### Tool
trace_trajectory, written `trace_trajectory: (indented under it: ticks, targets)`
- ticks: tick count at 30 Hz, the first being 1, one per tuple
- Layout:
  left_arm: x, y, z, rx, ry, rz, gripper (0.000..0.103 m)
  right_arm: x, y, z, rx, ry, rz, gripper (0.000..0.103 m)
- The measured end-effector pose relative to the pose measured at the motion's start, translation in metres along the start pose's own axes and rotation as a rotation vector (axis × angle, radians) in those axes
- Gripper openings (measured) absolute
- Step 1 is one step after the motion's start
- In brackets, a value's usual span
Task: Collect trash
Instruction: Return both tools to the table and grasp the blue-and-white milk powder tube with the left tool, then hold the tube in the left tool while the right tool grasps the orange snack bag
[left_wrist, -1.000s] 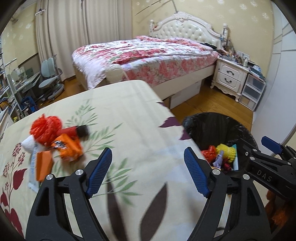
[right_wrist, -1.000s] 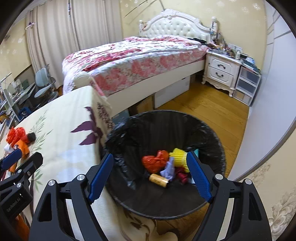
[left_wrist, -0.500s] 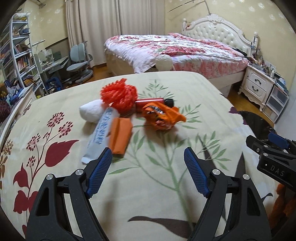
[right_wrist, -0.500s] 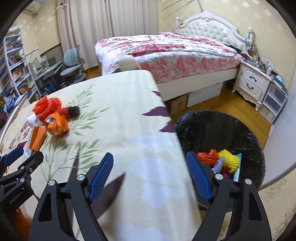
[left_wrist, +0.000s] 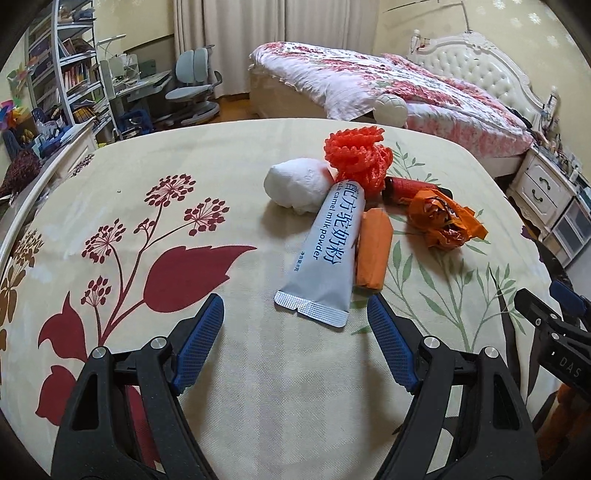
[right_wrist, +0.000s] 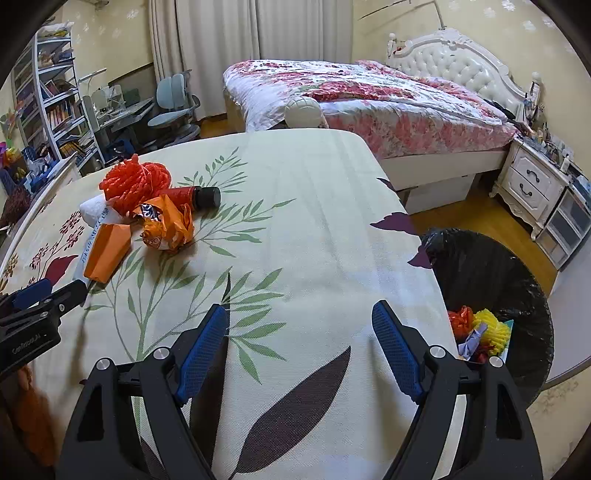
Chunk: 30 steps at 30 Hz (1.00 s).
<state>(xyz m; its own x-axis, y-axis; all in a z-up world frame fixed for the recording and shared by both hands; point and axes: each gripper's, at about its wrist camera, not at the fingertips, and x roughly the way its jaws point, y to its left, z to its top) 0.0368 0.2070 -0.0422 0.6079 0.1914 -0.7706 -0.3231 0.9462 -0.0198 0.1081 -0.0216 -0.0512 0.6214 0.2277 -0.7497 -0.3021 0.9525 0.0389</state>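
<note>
A heap of trash lies on the floral tablecloth (left_wrist: 207, 184): a white milk-powder sachet (left_wrist: 327, 251), an orange packet (left_wrist: 373, 253), a crumpled orange wrapper (left_wrist: 441, 218), a red foam net (left_wrist: 356, 157), a white tissue ball (left_wrist: 295, 182) and a red bottle with a black cap (right_wrist: 192, 194). My left gripper (left_wrist: 295, 326) stands open just short of the sachet's near end, nothing between its fingers. My right gripper (right_wrist: 299, 334) is open over bare cloth, right of the heap. The black-lined bin (right_wrist: 491, 266) beside the table holds several pieces of trash (right_wrist: 480, 332).
The table's right edge drops to a wooden floor (right_wrist: 476, 210) by the bin. A bed (right_wrist: 369, 96) and white nightstand (right_wrist: 532, 184) stand behind. A desk, chairs (left_wrist: 192, 85) and bookshelves (left_wrist: 62, 74) fill the far left. A pale ball (left_wrist: 389, 109) sits beyond the table.
Both grippers have swung left from the bin toward the trash heap. The left one now faces the sachet closely; the right one has left the bin and hangs over the table. Both stayed open.
</note>
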Motion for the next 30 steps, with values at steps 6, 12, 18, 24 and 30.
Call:
trace_trajectory:
  ticks: [6, 12, 18, 24, 30]
  targets:
    - [0.011, 0.003, 0.004, 0.001, 0.027, -0.004, 0.078, 0.005, 0.003, 0.002, -0.008, 0.012, 0.003, 0.079]
    - [0.018, 0.002, 0.013, 0.022, 0.023, 0.002, 0.077, 0.008, 0.005, 0.002, -0.008, 0.019, 0.004, 0.079]
    - [0.025, -0.001, 0.019, 0.040, 0.028, -0.014, 0.069, 0.010, 0.006, 0.003, -0.011, 0.024, 0.002, 0.079]
    - [0.027, -0.006, 0.021, 0.070, 0.014, -0.052, 0.043, 0.010, 0.006, 0.003, -0.010, 0.024, 0.002, 0.079]
    - [0.022, -0.010, 0.017, 0.100, -0.004, -0.069, 0.036, 0.011, 0.008, 0.002, -0.020, 0.023, -0.002, 0.079]
